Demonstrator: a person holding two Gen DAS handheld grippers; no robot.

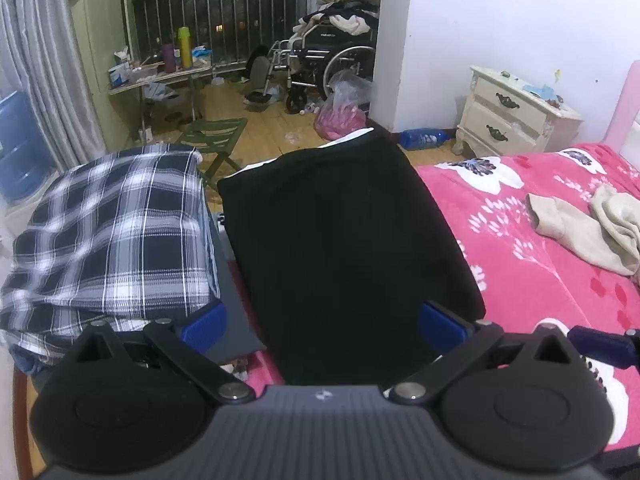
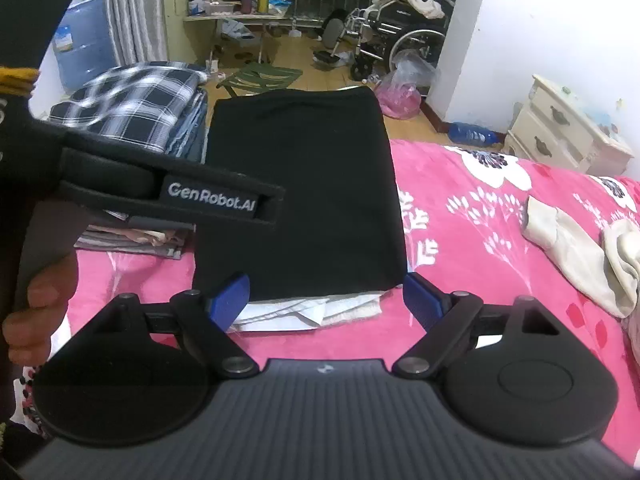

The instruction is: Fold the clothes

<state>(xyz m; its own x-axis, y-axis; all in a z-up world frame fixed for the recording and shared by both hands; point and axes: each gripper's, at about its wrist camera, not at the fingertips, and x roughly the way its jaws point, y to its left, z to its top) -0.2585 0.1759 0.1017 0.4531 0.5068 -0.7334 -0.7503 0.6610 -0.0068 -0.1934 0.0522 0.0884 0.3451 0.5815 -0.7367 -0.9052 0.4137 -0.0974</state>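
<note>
Left wrist view first: left gripper [image 1: 323, 322] wide open, nothing pinched, hovering right over the near end of the folded black garment [image 1: 340, 240], which lies flat on the pink floral bed [image 1: 540, 280] and stretches away from the fingers. Near edge of the cloth sitting between the two blue pads [image 1: 440, 322], no squeeze on it. Plaid folded stack [image 1: 116, 232] just beside it on the left, beige garment [image 1: 588, 228] well apart on the right. Over to the right wrist view: right gripper [image 2: 326, 298] also spread wide, empty, black garment [image 2: 304, 192] straight ahead, its near edge with some white fabric [image 2: 308, 312] peeking out just past the fingertips. Other gripper's strapped handle [image 2: 172, 196] cutting in from the left, hand [image 2: 36, 304] on it.
</note>
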